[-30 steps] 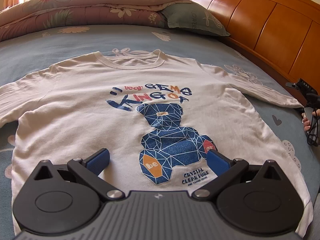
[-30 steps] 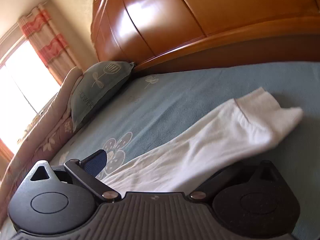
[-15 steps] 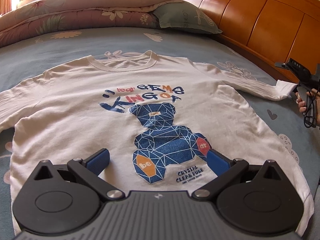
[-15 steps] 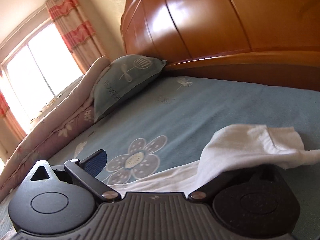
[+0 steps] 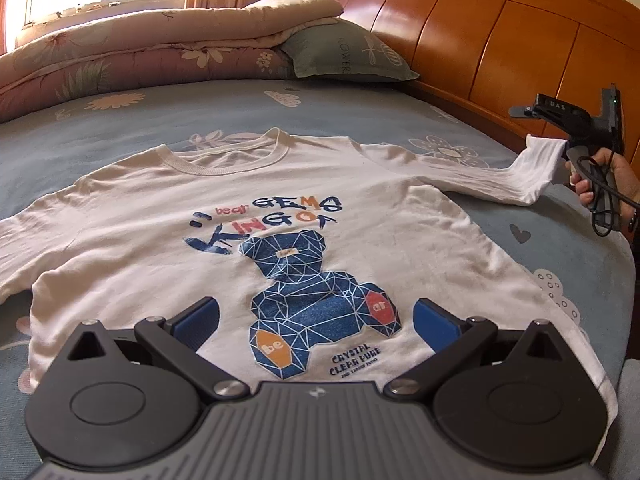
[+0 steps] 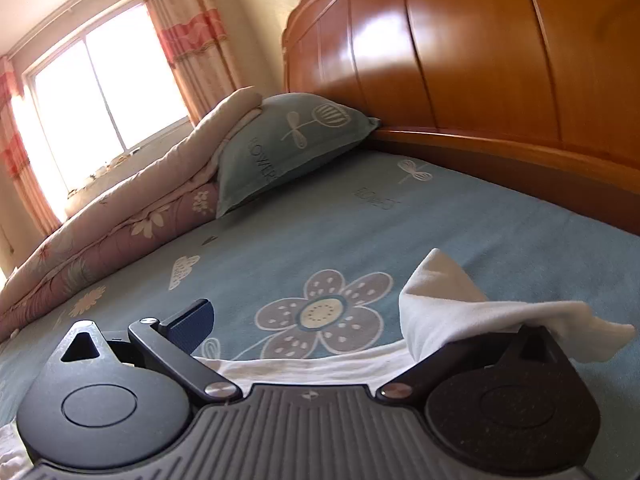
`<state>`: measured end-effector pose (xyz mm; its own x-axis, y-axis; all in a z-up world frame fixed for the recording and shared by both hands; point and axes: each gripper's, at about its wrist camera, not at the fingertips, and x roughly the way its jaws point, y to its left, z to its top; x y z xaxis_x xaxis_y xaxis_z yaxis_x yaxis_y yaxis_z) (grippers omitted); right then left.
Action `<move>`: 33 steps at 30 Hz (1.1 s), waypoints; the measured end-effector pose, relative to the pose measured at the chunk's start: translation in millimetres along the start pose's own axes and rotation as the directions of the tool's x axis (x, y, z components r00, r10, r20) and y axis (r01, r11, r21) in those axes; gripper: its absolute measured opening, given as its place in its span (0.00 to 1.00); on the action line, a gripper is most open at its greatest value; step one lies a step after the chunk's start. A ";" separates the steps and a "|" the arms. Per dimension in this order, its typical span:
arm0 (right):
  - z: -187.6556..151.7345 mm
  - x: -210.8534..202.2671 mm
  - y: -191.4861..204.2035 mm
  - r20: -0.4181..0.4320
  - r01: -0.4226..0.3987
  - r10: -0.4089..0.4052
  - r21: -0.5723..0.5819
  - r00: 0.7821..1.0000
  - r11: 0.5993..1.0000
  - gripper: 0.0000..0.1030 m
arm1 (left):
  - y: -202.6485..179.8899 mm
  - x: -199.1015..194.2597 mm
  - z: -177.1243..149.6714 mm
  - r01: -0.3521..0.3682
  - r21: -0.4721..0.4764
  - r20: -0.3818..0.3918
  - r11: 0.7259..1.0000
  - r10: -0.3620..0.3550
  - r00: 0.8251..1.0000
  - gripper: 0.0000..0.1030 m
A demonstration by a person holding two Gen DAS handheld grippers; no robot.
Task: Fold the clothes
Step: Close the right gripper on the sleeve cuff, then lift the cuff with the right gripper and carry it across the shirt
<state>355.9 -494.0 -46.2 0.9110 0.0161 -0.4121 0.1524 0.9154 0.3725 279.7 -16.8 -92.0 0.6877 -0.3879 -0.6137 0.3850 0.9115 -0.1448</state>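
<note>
The white shirt (image 5: 280, 240) lies face up and flat on the blue bedsheet (image 5: 460, 128), bear print showing, body spread wide, and my judgement is that the sleeve fold is the step in hand: the cuff (image 5: 540, 160) of the sleeve on my right is off the bed, hanging from my right tongs (image 5: 568, 148), while the rest of that sleeve trails back to the shoulder. In the right wrist view the cloth drapes over one finger and the other finger (image 6: 192, 322) stands well clear of it (so whether the jaws pinch the cuff or it merely hangs hooked there, I cannot tell). The next move, as I read it, calls for carrying that cuff inward across the chest and laying it flat without dragging the body askew. My right hand (image 5: 612, 184) holds its tool raised near the wooden headboard (image 5: 500, 40), pointed back over the bed. My left tongs (image 5: 316, 320) hover low above the hem, fingers spread wide, gripping nothing.
</note>
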 end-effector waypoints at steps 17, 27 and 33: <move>6.7 10.3 98.3 -0.063 -0.100 0.092 -0.151 0.994 0.983 1.00 | 12.3 -25.3 -5.8 0.108 0.017 -0.052 0.994 -0.107 0.993 0.99; 10.8 23.3 154.0 -0.112 -0.172 0.156 -0.156 0.981 0.973 1.00 | 26.3 -52.0 -13.5 0.088 0.020 -0.024 0.996 -0.088 0.996 0.99; 7.7 32.1 188.7 -0.132 -0.215 0.196 -0.146 0.972 0.966 1.00 | 39.5 -65.8 -18.5 0.062 0.003 -0.014 0.998 -0.062 0.998 0.99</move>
<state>416.8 -323.9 17.3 0.8644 0.2485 -0.4370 -0.1049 0.9393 0.3266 238.3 47.3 -71.7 0.6536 -0.4421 -0.6143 0.4291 0.8850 -0.1804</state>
